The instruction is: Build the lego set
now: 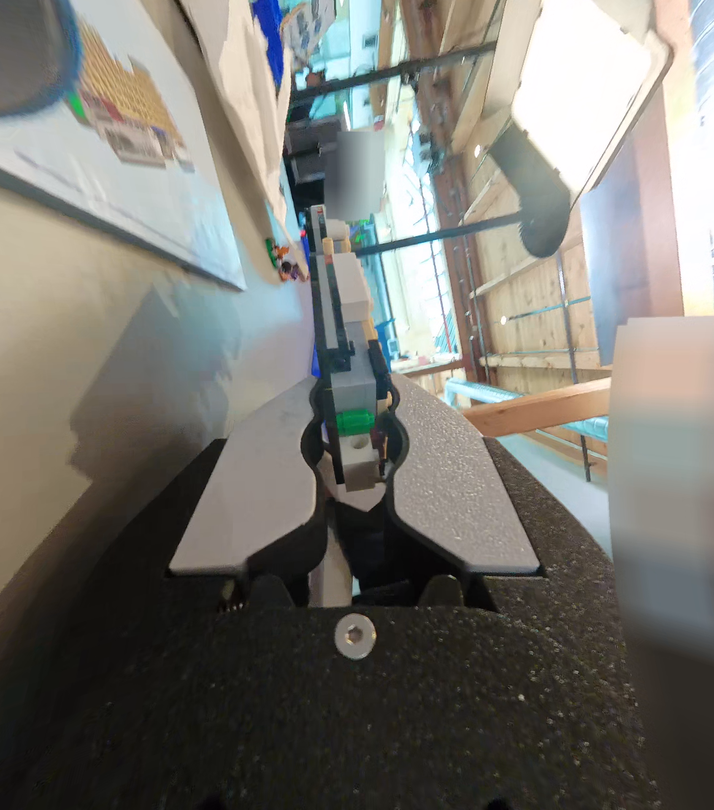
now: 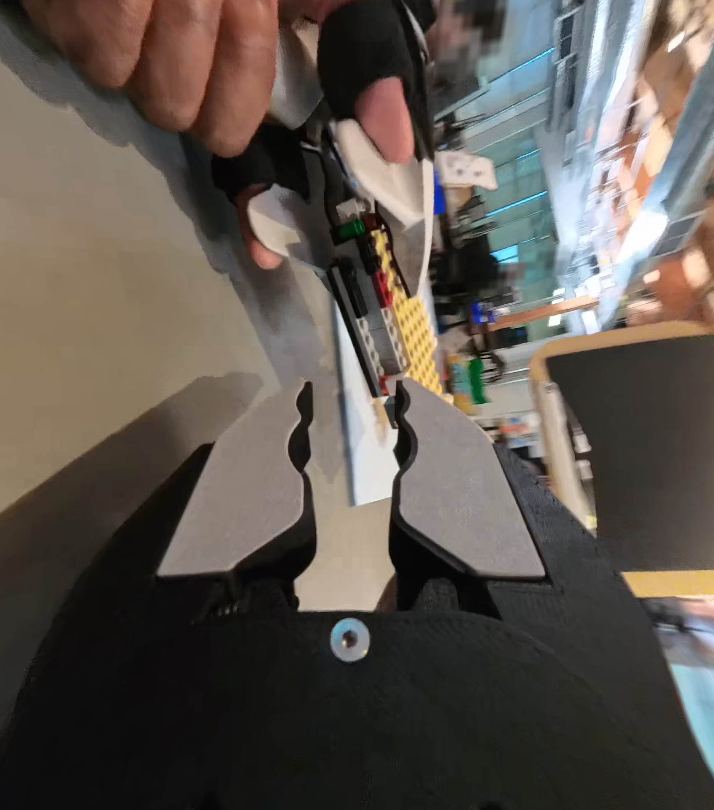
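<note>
Nearest your left camera is the black body of the left gripper (image 1: pixel 355 394), and its two grey fingers (image 1: pixel 259 473) are closed on one end of a toy-brick assembly (image 1: pixel 348 333). Both pads press against the sides of that end, where a green round piece (image 1: pixel 354 420) sits above a white block with a hole (image 1: pixel 357 460). From there the assembly runs straight away from you, with a black strip along its left side and grey and white bricks stacked beside it. To your left lies the pale table (image 1: pixel 39 350), carrying a printed sheet with a dark edge (image 1: pixel 96 175); a few small coloured pieces (image 1: pixel 283 263) lie farther off on the table.

In the right wrist view, the right gripper (image 2: pixel 353 410) has its fingers (image 2: pixel 254 473) parted to a moderate gap, with nothing clamped between them. The near end of the same assembly (image 2: pixel 394 337), showing its yellow studded plate (image 2: pixel 421 346) and red and grey bricks, reaches just to the tip of the right-hand finger; whether it touches there cannot be told. The left-hand finger stands clear of it. At the far end you can see the left gripper's white fingers around the assembly, gripped by a hand (image 2: pixel 197 65) in a black fingerless glove. A dark panel with a light wooden rim (image 2: pixel 653 438) stands to the right.
</note>
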Tool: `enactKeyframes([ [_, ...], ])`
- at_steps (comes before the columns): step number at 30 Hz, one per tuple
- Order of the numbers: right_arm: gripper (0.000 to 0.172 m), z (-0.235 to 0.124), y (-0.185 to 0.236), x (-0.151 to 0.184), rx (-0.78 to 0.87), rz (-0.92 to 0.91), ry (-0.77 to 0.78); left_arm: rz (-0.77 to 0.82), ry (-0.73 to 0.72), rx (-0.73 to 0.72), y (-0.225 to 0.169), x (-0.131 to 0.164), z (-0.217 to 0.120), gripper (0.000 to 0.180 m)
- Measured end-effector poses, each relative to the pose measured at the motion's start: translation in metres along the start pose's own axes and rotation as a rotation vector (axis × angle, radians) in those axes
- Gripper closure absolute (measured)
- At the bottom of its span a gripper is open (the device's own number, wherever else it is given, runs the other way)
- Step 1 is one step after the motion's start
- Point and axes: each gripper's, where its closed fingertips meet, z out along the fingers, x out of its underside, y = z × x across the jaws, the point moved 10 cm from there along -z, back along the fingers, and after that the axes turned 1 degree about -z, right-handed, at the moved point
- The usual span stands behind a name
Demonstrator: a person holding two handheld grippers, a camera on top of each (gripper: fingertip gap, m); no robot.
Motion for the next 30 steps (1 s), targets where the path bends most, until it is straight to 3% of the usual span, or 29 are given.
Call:
enactKeyframes([
  [4, 0.129, -0.028, -0.021, -0.005, -0.212, 0.264, -0.034, -0.015, 0.191, -0.028, -0.007, 0.021, 0.004, 0.155],
  [11, 0.096, -0.054, -0.037, 0.016, -0.422, 0.393, 0.053, -0.004, 0.430, -0.080, -0.010, 0.043, 0.012, 0.155],
  [22, 0.107, -0.045, -0.004, 0.032, -0.594, 0.487, 0.146, 0.003, 0.496, -0.124, -0.003, 0.055, 0.038, 0.151],
  [24, 0.113, -0.043, -0.004, 0.034, -0.584, 0.486, 0.155, 0.056, 0.508, -0.156, -0.005, 0.052, 0.039, 0.137],
  [30, 0.114, -0.043, -0.004, 0.037, -0.576, 0.476, 0.167, 0.193, 0.527, -0.237, -0.015, 0.047, 0.037, 0.119],
])
